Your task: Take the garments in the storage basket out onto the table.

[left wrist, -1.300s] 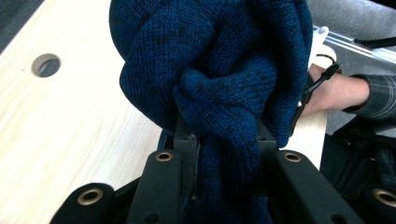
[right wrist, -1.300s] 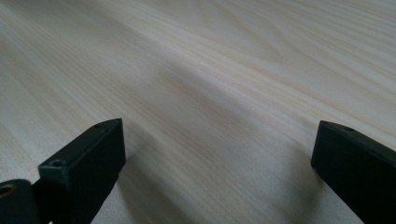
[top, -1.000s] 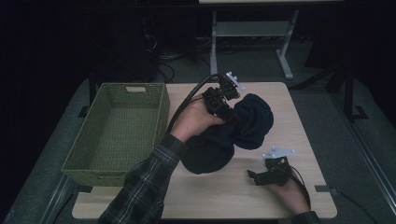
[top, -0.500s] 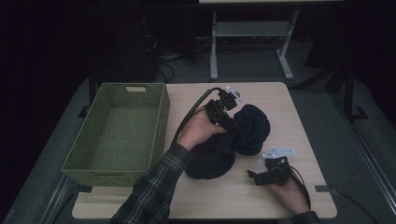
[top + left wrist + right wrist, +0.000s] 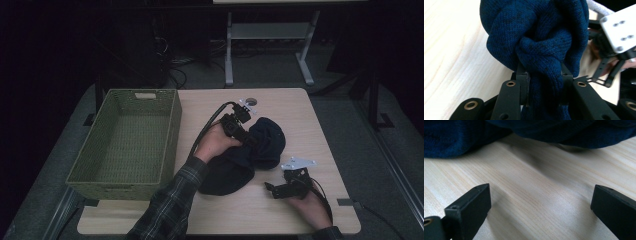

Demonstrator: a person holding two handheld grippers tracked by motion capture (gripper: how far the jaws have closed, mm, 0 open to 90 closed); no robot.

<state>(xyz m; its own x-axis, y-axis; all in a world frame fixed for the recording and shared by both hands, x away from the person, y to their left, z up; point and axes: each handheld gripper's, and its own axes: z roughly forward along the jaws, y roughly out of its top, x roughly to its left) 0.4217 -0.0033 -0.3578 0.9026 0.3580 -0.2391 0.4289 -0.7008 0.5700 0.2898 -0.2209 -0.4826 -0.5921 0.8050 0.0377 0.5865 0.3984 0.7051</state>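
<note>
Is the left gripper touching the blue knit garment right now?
Touching. In the left gripper view, the left gripper has both fingers pressed against a bunched fold of the blue knit garment, which is pinched between them.

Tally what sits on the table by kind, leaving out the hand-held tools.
Dark blue knitted garment: 1
Green woven basket: 1
Total: 2

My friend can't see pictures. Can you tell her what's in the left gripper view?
The left gripper pinches a bunched fold of a dark blue knitted garment over a light wooden table. The right gripper sits farther off.
</note>
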